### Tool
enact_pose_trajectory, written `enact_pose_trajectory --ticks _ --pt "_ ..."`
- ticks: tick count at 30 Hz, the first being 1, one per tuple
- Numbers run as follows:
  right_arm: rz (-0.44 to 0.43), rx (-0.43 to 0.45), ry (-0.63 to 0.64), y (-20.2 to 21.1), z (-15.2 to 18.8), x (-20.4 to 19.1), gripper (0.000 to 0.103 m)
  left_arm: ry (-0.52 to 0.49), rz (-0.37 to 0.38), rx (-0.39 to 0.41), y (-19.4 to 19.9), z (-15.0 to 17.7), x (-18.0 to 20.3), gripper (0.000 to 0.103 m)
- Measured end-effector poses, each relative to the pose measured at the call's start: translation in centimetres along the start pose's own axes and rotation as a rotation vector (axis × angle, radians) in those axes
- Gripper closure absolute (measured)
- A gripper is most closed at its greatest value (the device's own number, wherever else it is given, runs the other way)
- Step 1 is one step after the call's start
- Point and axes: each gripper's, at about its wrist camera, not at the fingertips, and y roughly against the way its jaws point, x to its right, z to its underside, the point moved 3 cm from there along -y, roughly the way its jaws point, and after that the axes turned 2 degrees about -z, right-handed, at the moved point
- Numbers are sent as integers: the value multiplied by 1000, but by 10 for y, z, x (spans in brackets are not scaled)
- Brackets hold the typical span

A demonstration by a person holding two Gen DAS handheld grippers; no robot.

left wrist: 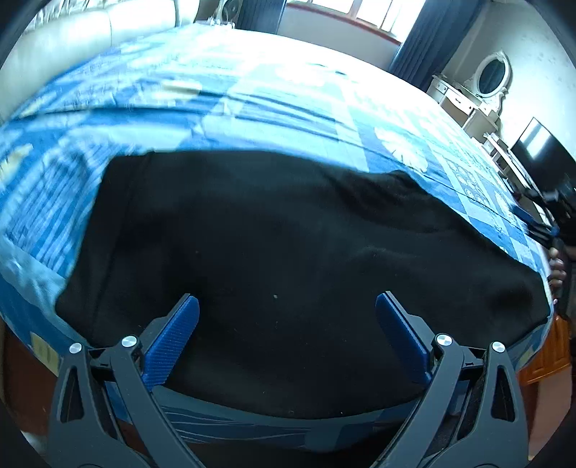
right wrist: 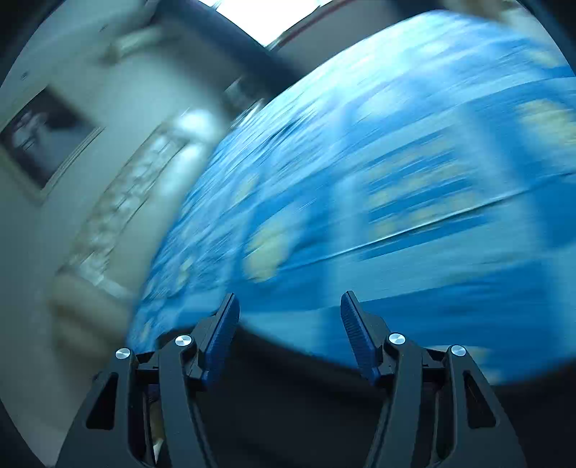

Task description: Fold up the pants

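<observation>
The black pants (left wrist: 273,252) lie flat in a broad dark slab on the blue patterned bedspread (left wrist: 252,97), near the bed's front edge. My left gripper (left wrist: 287,306) is open and empty, its blue pads hovering over the near part of the pants. My right gripper (right wrist: 289,306) is open and empty; its view is motion-blurred and shows the bedspread (right wrist: 396,180) ahead with a dark strip of the pants (right wrist: 288,378) below the fingers. The right gripper also shows at the far right edge of the left wrist view (left wrist: 554,223), beside the pants' right end.
A pale headboard (left wrist: 90,32) runs along the bed's far left. A white dresser with an oval mirror (left wrist: 493,75) and a dark screen (left wrist: 540,144) stand at the right. A framed picture (right wrist: 43,140) hangs on the wall. Wooden bed frame (left wrist: 547,352) shows at lower right.
</observation>
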Motion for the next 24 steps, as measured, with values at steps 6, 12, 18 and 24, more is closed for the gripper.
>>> enact_pose_trajectory --ticks 6,12,18,24 --pt "-25 -244 121 -138 1 -52 44 -24 -8 -6 -4 3 2 4" --pt "2 -405 226 -186 17 -68 48 15 22 -21 -6 -1 -3 3" --pt "135 -409 352 -196 19 -80 90 26 32 -23 -5 -1 -4 3" --pt "98 -394 267 -207 17 -64 90 -10 14 -32 -9 1 -1 3"
